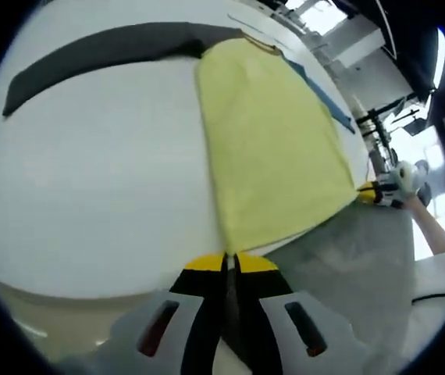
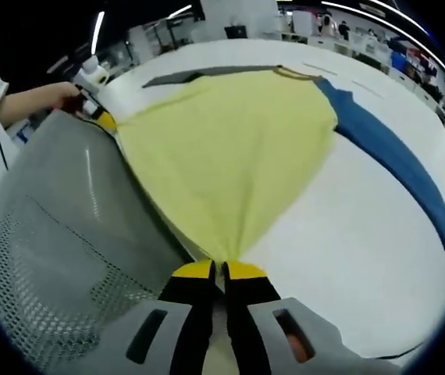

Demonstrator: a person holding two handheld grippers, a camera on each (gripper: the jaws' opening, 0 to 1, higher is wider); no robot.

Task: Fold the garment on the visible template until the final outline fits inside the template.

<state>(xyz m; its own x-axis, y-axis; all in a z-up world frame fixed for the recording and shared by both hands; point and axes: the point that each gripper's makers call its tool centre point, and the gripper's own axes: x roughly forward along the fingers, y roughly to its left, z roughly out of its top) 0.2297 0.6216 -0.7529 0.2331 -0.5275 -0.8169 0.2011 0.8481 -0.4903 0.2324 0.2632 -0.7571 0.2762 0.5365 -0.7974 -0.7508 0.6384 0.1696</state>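
Two grippers are pinching the yellow garment (image 1: 273, 148) at its near hem: we are seeing the left gripper (image 1: 230, 262) with its jaws pressed together on one bottom corner, and the right gripper (image 2: 224, 269) with its jaws clamped on the other, where the cloth is bunching into a point. The garment is lying stretched across the white table (image 1: 90, 195), its dark grey sleeve (image 1: 97, 51) spreading to one side and its blue sleeve (image 2: 398, 160) to the other. We cannot make out a template outline under it.

We are judging the main risk to be the hem slipping from one grip as the fold is being carried over, which would be leaving a skewed edge; uneven pull between the hands could also be dragging the body or sleeves sideways. The grey mesh chair back (image 2: 58, 234) is crowding the near edge and could be snagging the fabric.

We are seeing no containers here.
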